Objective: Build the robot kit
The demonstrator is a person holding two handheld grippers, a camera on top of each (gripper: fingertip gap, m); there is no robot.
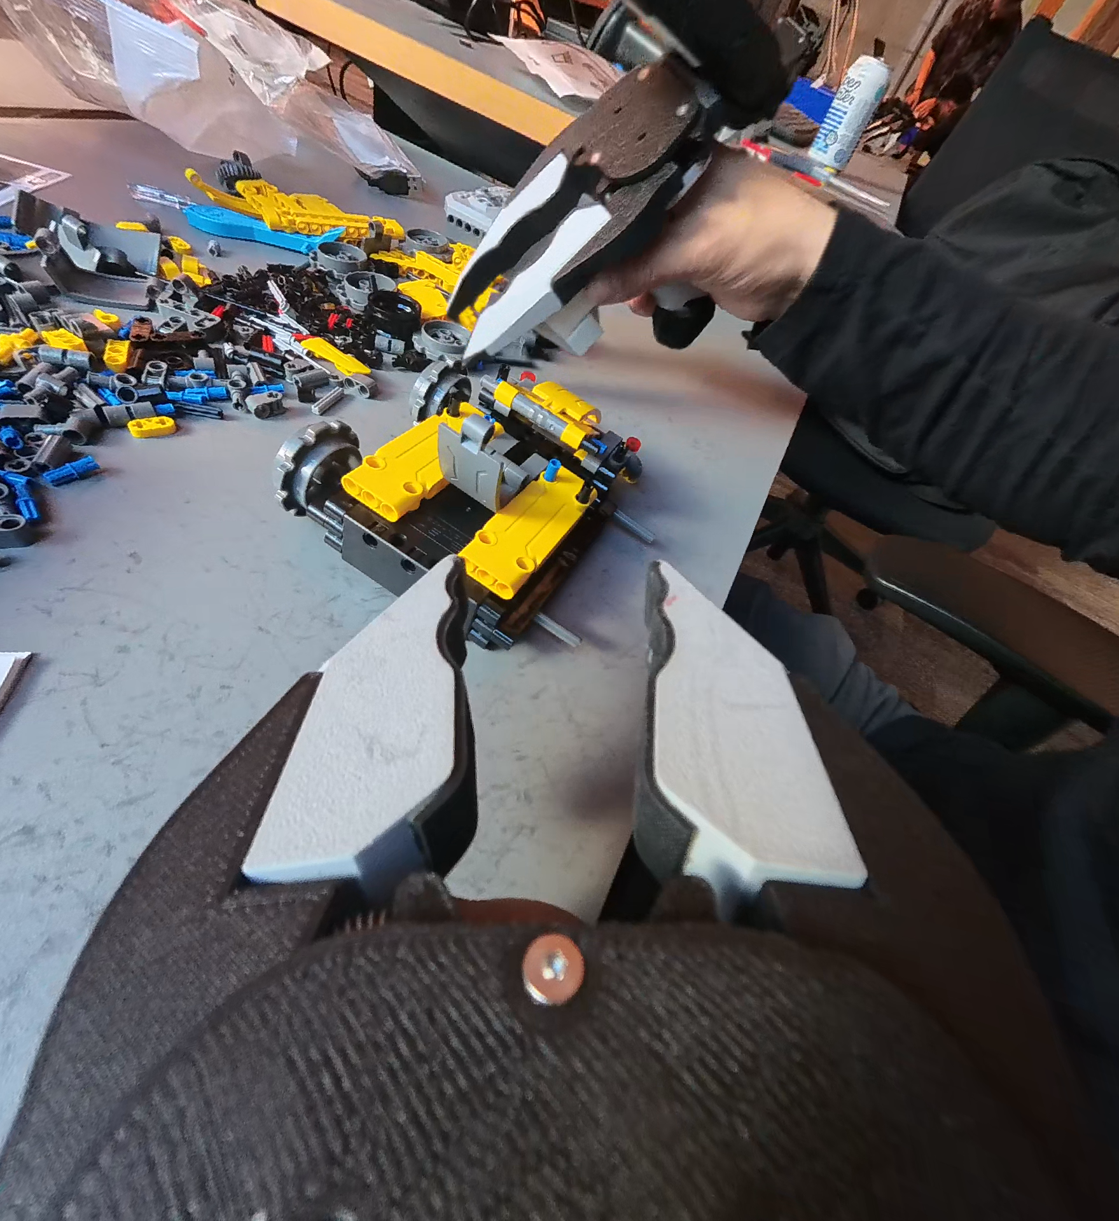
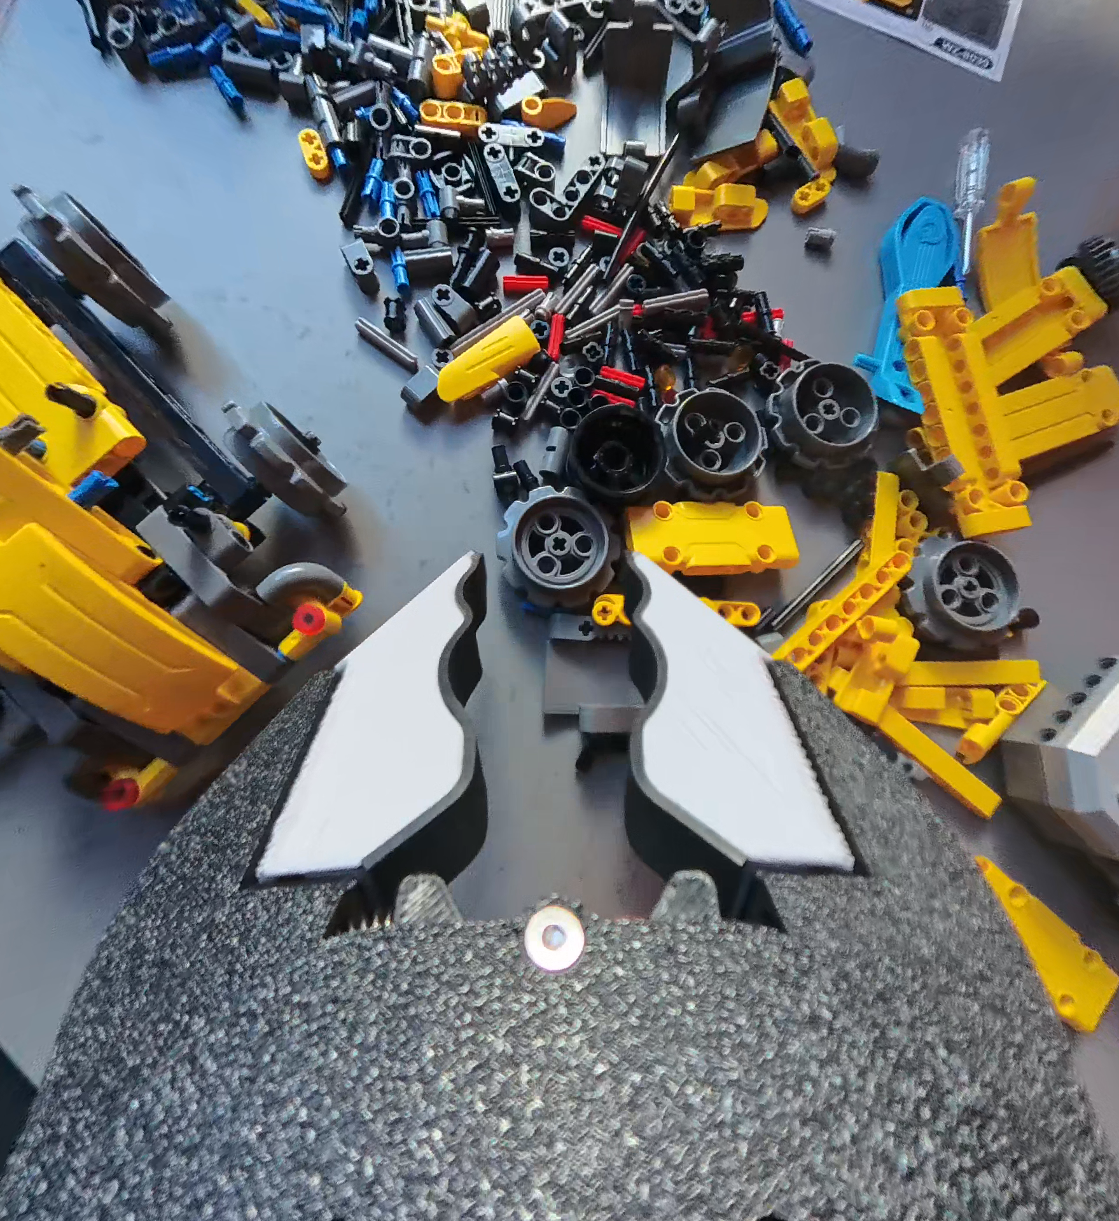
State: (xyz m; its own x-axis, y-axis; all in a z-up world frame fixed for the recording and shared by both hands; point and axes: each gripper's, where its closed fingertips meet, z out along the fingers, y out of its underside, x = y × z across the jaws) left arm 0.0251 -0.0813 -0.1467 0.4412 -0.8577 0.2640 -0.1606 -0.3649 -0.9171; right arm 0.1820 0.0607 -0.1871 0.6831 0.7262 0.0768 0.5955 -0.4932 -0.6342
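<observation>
1. Half-built yellow-and-grey plastic brick vehicle (image 1: pixel 470 502) sits on the grey worktop (image 1: pixel 147 661), just beyond my left gripper (image 1: pixel 553 575), jaws wide, empty.
2. My right gripper (image 2: pixel 553 571), jaws parted, empty, hovers by a dark grey wheel hub (image 2: pixel 556 545) among loose parts.

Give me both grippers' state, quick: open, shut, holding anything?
Left gripper: open, empty, at the near end of the yellow vehicle build.
Right gripper: open, empty, above a grey wheel hub.

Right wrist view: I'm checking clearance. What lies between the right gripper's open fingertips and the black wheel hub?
A dark grey wheel hub sits just beyond the right gripper, before the black wheel hub; the right wrist view shows this.
</observation>
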